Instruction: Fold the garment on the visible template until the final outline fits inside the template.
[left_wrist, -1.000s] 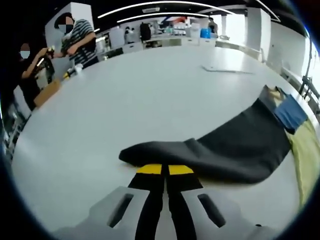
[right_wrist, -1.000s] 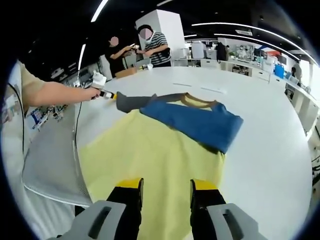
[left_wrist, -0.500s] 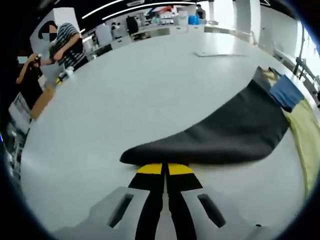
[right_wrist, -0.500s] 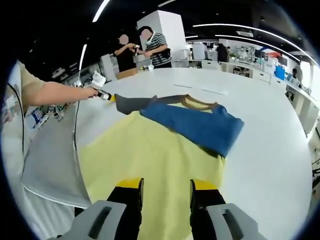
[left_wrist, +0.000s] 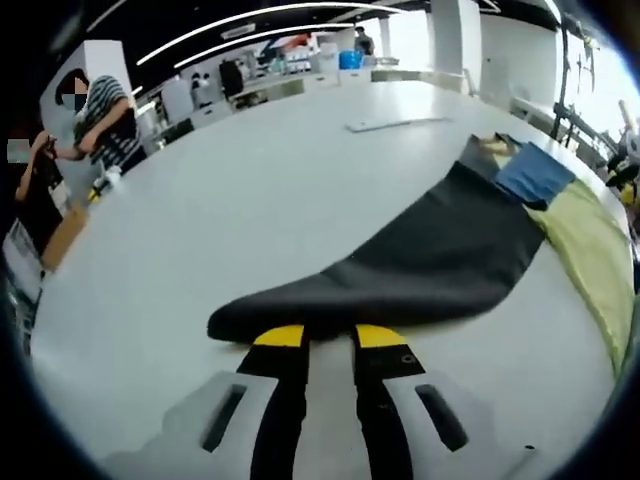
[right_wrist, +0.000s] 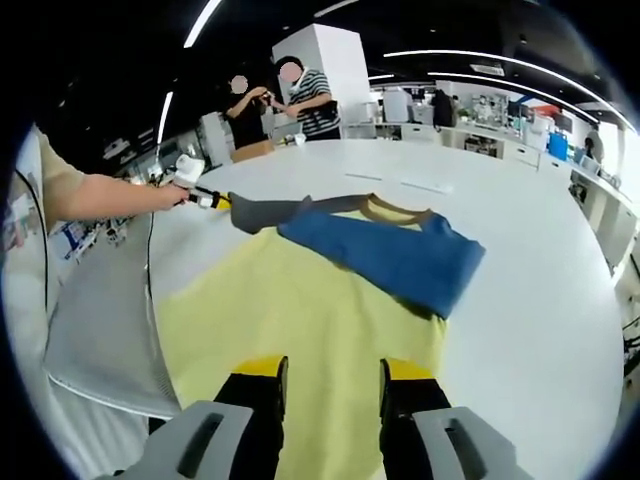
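The garment has a yellow body (right_wrist: 300, 320), a dark grey sleeve (left_wrist: 430, 260) and a blue sleeve (right_wrist: 390, 250) folded across the chest below a tan collar (right_wrist: 385, 207). It lies on the white table (left_wrist: 260, 180). In the left gripper view the grey sleeve stretches flat from the body towards me. Its cuff end (left_wrist: 260, 320) lies just beyond my left gripper (left_wrist: 330, 335), whose jaws stand apart. My right gripper (right_wrist: 333, 372) hovers open over the yellow hem with nothing between its fingers. The right gripper view has the left gripper (right_wrist: 205, 198) in a person's hand at the sleeve tip.
Two people (right_wrist: 290, 95) stand at the far end of the table beside a cardboard box (left_wrist: 60, 215). A flat white sheet (left_wrist: 395, 123) lies farther out on the table. A grey cloth surface (right_wrist: 95, 330) sits left of the yellow body. Desks and shelves fill the background.
The left jaws, shut on the grey sleeve's end before, have parted and the sleeve now lies flat and stretched out. The right gripper has stayed in place, open.
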